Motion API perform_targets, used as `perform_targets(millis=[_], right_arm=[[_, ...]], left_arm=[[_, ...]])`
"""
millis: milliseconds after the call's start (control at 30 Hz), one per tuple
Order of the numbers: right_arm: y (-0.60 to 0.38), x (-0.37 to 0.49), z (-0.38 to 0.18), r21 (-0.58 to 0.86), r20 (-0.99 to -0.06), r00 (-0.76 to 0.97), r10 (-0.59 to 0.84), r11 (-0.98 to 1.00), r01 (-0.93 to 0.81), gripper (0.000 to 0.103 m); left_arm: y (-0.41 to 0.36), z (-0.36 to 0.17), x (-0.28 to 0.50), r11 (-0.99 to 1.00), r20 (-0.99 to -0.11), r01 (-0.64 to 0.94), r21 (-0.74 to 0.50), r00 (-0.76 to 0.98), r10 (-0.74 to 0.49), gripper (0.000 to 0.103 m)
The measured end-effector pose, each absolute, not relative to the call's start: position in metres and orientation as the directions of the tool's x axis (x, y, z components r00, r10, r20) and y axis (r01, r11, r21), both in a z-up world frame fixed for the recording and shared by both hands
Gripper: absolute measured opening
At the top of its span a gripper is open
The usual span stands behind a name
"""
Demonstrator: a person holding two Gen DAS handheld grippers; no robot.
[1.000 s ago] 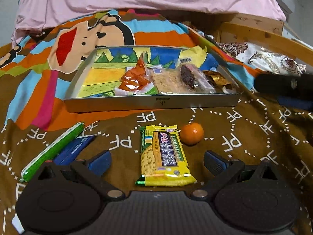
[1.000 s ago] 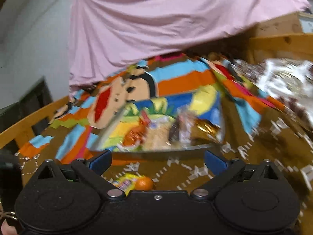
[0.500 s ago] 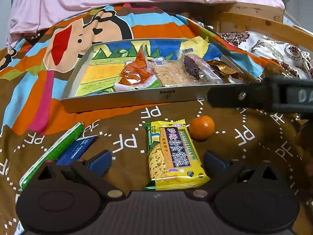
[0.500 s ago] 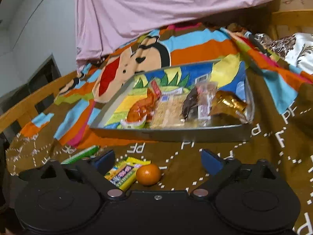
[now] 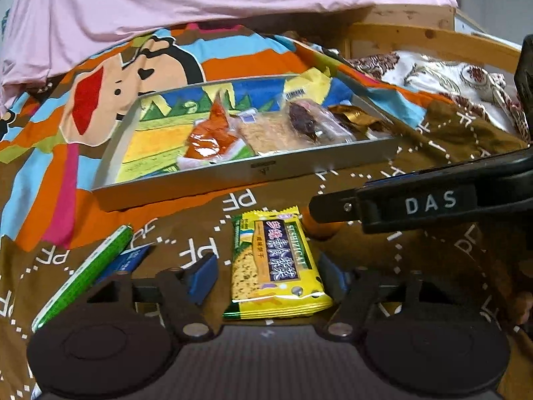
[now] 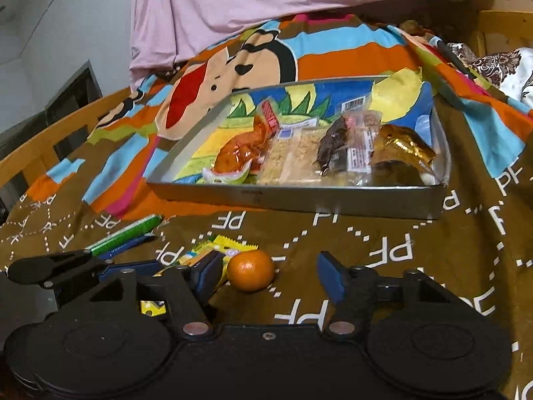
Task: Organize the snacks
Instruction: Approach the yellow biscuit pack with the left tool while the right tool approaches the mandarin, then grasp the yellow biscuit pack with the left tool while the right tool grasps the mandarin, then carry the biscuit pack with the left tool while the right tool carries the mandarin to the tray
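A yellow cracker packet (image 5: pixel 276 263) lies on the brown cloth between the open fingers of my left gripper (image 5: pixel 266 275). A small orange (image 6: pixel 250 270) sits between the open fingers of my right gripper (image 6: pixel 270 275), close to its left finger; in the left wrist view the orange (image 5: pixel 319 228) is mostly hidden behind the right gripper's finger (image 5: pixel 393 203). A metal tray (image 6: pixel 333 201) beyond holds an orange packet (image 6: pixel 238 155), a cracker pack (image 6: pixel 289 160), a dark snack (image 6: pixel 336 150) and a gold wrapper (image 6: pixel 403 146).
A green stick packet (image 5: pixel 83 273) and a blue one (image 5: pixel 128 260) lie left of the left gripper. A pink sheet (image 5: pixel 200 10) hangs behind the tray. A wooden bed rail (image 5: pixel 433 38) runs at the right, another rail (image 6: pixel 43 136) at the left.
My right gripper has dropped down and forward to the orange, and its finger now crosses the left wrist view. My left gripper has moved closer around the yellow packet.
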State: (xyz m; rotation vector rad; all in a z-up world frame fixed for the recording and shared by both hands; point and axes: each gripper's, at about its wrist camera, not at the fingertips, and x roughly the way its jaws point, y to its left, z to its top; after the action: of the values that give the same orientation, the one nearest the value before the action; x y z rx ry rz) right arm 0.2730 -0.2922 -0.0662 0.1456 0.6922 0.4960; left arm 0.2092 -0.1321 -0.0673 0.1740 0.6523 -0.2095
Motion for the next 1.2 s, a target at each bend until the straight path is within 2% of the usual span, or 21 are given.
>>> perform_targets(millis=[133, 167, 200, 267, 333, 700, 1033, 1200], right_arm=[[-0.289, 0.273, -0.068, 0.288, -0.584, 0.649, 0.488, 0.872, -0.397, 0.058], [-0.288, 0.273, -0.069, 0.284, -0.586, 0.647, 0.488, 0.872, -0.399, 0.056], [-0.287, 0.273, -0.07, 0.281, -0.589, 0.646, 0.486, 0.872, -0.401, 0.053], [-0.285, 0.273, -0.072, 0.279, -0.591, 0.643, 0.488, 0.871, -0.405, 0.048], [-0.28, 0.273, -0.072, 0.271, -0.592, 0.637, 0.494, 0.866, -0.421, 0.036], [-0.278, 0.264, -0.057, 0.192, -0.563, 0.683, 0.465, 0.878, -0.439, 0.035], [-0.302, 0.257, -0.026, 0.223, -0.419, 0.797, 0.434, 0.901, -0.373, 0.035], [-0.315, 0.263, -0.023, 0.248, -0.35, 0.845, 0.405, 0.91, -0.334, 0.035]], left_arm=[[-0.131, -0.069, 0.21, 0.966, -0.616, 0.244, 0.086, 0.775, -0.141, 0.066], [-0.13, -0.069, 0.209, 0.966, -0.614, 0.245, 0.083, 0.776, -0.144, 0.062], [-0.129, -0.07, 0.208, 0.966, -0.613, 0.247, 0.08, 0.776, -0.147, 0.056], [-0.129, -0.069, 0.208, 0.965, -0.611, 0.249, 0.083, 0.778, -0.148, 0.054], [-0.129, -0.069, 0.208, 0.964, -0.612, 0.25, 0.086, 0.777, -0.147, 0.054], [-0.13, -0.056, 0.206, 0.953, -0.626, 0.235, 0.193, 0.777, -0.065, 0.053], [-0.123, -0.017, 0.201, 0.939, -0.538, 0.165, 0.302, 0.842, 0.025, 0.053], [-0.128, -0.001, 0.216, 0.947, -0.494, 0.123, 0.296, 0.868, 0.042, 0.053]])
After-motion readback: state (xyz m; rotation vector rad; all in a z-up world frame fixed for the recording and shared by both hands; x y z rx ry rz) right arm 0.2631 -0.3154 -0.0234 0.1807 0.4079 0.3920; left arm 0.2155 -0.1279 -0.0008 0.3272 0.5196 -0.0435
